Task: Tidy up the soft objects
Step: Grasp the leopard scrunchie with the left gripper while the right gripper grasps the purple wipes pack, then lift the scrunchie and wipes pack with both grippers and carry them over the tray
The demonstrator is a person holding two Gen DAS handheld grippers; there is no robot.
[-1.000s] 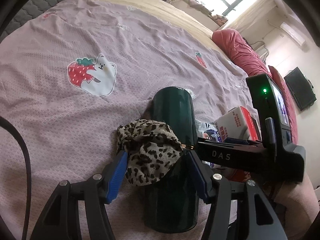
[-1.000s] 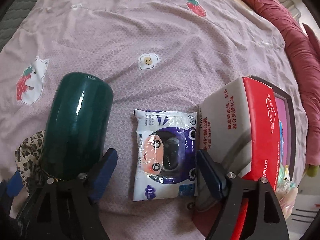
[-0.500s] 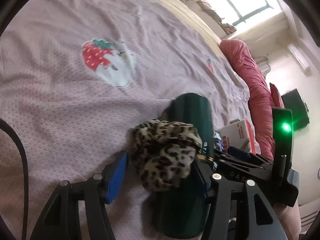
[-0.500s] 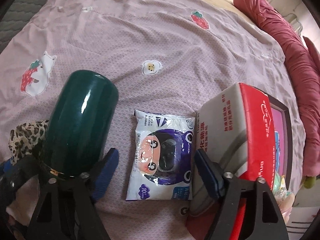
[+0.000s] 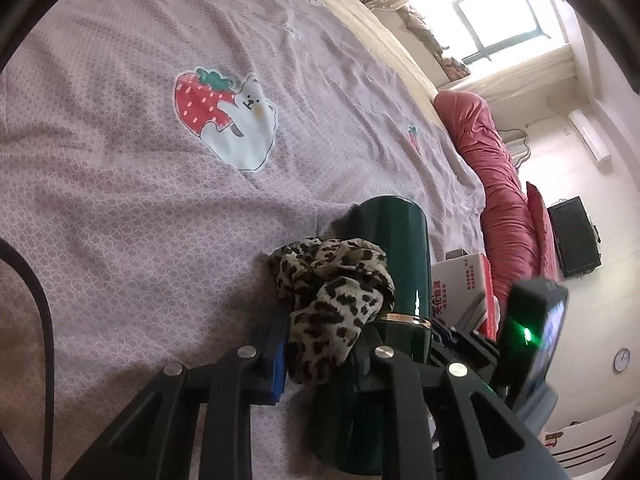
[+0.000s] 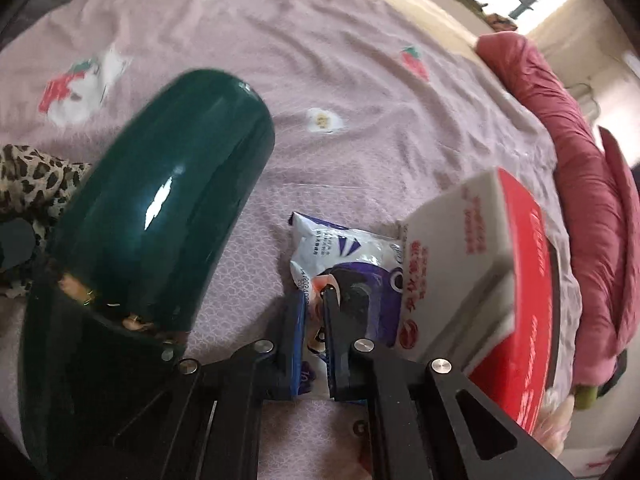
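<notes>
A leopard-print scrunchie is shown on the pink bedspread, pressed against the left side of a dark green flask lying on its side. The left gripper is closing on the bunched fabric, which lies directly between its fingers and bulges forward past them; no clear long axis can be made out. A wet-wipe packet is pinched by the shut right gripper, seemingly near its left edge, its length running away from the fingers, beside a red-and-white box.
</notes>
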